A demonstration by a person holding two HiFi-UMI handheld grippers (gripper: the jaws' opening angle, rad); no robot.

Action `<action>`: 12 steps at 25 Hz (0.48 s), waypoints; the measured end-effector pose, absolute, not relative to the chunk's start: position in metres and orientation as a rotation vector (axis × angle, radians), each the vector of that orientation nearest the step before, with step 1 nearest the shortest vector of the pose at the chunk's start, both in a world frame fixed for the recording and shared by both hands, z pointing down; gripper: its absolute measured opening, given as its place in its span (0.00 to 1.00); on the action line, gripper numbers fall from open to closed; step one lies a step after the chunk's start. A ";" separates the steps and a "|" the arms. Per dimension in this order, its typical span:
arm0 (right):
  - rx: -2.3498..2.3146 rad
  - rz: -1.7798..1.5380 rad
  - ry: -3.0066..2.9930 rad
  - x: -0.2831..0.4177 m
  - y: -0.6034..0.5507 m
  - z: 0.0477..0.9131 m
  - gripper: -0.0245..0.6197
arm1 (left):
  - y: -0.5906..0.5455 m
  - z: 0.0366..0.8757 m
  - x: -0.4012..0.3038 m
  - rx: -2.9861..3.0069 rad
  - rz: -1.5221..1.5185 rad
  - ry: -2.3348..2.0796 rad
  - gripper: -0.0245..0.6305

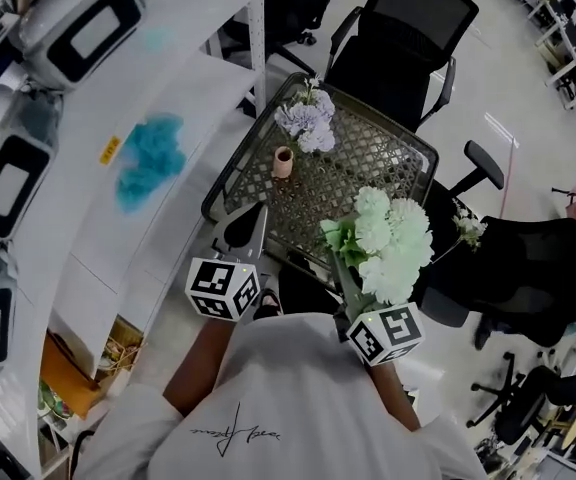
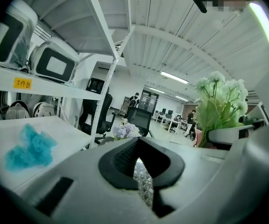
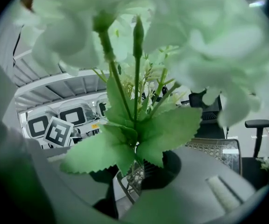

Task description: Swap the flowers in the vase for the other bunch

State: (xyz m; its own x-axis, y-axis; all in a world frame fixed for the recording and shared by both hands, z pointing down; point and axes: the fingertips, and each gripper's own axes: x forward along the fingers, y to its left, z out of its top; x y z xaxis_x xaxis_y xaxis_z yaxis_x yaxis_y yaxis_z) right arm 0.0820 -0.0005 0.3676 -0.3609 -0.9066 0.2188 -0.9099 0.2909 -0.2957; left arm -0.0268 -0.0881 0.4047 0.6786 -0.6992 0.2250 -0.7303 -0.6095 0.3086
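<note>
Black office chairs [image 1: 398, 38] stand around a dark metal-mesh worktop [image 1: 368, 158] in an open office, with white shelving along the left side that carries white devices with dark screens [image 1: 88, 28]. A crumpled turquoise thing [image 1: 151, 163] lies on the white shelf surface beside the worktop. On the mesh, toward its far left part, stands a small pinkish vase [image 1: 283, 162], upright, with a bunch of pale purple flowers [image 1: 306, 123] in it. A person in a white shirt [image 1: 288, 398] stands at the near edge of the worktop. The left hand-held gripper [image 1: 251, 220] is clenched with nothing between its jaws; in its own view the two jaws meet in front of the camera, with the mesh showing beyond them and the purple flowers farther off. It points toward the near left edge of the worktop, well short of the vase. The right hand-held gripper [image 1: 351, 286] grasps the white-green bunch [image 1: 393, 243] by its stems: its own view shows the stems and serrated green leaves rising from between the jaws and the pale blooms filling the upper field. This bunch is held upright over the near right part of the worktop, apart from the vase and to its right.
</note>
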 end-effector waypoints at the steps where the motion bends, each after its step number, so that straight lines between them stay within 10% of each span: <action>1: 1.767 0.593 -2.510 0.086 -0.004 0.370 0.18 | -0.093 0.406 -0.022 2.518 0.118 -1.113 0.04; 12: 1.758 0.731 -2.460 0.115 -0.041 0.400 0.18 | -0.140 0.433 0.013 2.516 0.261 -1.090 0.10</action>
